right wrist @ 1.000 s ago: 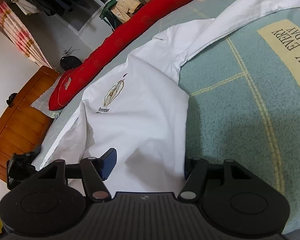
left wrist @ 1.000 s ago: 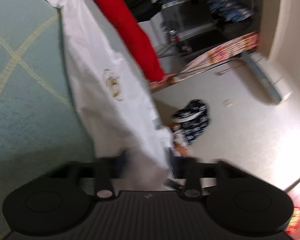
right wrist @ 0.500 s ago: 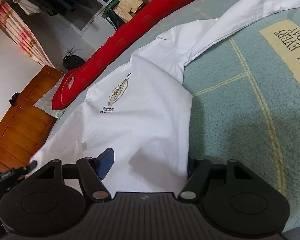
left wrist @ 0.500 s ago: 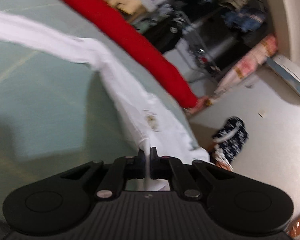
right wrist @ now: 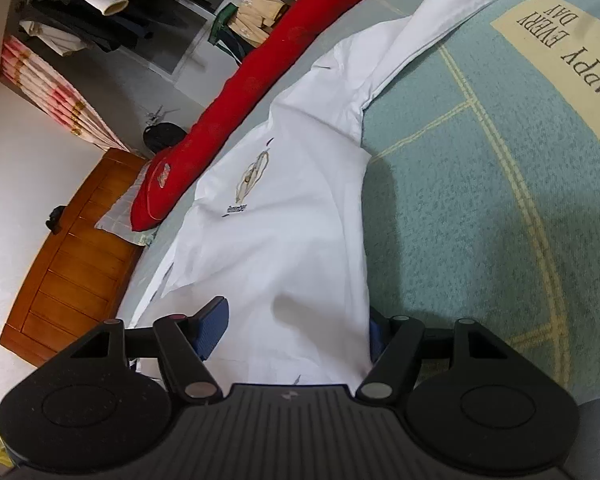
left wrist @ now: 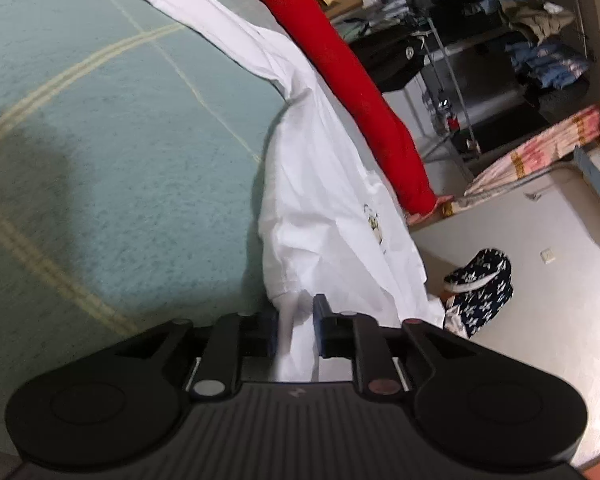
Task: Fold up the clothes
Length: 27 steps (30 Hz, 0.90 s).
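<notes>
Hidden or cut off: on my left wrist view the near hem of the white shirt (left wrist: 324, 216) disappears behind the gripper body, so I cannot see how much cloth hangs below. On my right wrist view the shirt's (right wrist: 284, 240) near edge is likewise cut off by the gripper housing, and its far sleeve runs out of frame at the upper right.
Hard to make out: the small chest logo on the shirt is too blurred to read in either view. The shelves far right in the left view hold piled clothes I cannot count.
Left gripper (left wrist: 296, 328): I see its jaws opening, a narrow gap between the blue pads, with a strip of the shirt's edge running between them; the pads no longer pinch it.
Right gripper (right wrist: 296, 324): jaws spread wide and closing a little, shirt fabric lying between them, pads not pressing on it.
Where the shirt is: spread on the teal bedspread (left wrist: 112, 152), along its far edge, just beside the red bolster (left wrist: 352, 76).
Counts: one white shirt, one red bolster (right wrist: 260, 80), two grippers, one wooden cabinet (right wrist: 68, 256) at the left of the right view, one dark patterned garment (left wrist: 482, 284) on the floor to the right.
</notes>
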Tool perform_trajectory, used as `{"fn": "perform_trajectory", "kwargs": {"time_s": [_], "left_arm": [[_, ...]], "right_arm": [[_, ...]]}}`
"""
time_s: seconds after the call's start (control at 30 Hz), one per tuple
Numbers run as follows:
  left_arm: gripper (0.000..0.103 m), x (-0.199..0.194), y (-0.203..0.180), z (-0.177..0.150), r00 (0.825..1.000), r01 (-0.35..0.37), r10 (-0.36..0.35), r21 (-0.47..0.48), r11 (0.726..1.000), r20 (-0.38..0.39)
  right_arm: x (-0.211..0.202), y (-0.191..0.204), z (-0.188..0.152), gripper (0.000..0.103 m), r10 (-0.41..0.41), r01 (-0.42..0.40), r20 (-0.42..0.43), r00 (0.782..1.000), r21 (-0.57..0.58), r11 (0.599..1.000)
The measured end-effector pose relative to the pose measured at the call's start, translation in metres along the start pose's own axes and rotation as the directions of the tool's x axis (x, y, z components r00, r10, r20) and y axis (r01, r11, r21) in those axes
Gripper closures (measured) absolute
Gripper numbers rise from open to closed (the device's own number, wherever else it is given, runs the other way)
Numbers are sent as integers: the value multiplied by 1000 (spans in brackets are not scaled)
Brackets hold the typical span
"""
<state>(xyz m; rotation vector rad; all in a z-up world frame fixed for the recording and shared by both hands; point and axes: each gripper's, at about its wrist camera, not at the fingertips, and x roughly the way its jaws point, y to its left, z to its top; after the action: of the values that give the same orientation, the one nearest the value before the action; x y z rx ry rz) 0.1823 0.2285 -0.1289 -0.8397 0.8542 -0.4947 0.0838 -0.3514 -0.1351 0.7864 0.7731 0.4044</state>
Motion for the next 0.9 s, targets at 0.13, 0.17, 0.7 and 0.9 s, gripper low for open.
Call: {"fn": "perform_trajectory", "kwargs": {"time_s": [0.13,0.17,0.7,0.9], "left_arm": [[102,-17,-11,-6,999,-35,34,57,998,6],[102,-25,-17,-8,999,-35,34,69,997,19],[101,-73,-4,-30,985,-173,173,11,985,27],[86,-72,-5,-22,974,-227,226,77,971,27]], "right_arm": [[1,1,1,75,-32,32,-9,999,-24,999],[0,1,2,76,-29,28,-12,1000,-26,999],[6,2,11,56,-53,51,-68,996,-35,998],[-3,4,2,40,-38,37,-58,998,-29,999]]}}
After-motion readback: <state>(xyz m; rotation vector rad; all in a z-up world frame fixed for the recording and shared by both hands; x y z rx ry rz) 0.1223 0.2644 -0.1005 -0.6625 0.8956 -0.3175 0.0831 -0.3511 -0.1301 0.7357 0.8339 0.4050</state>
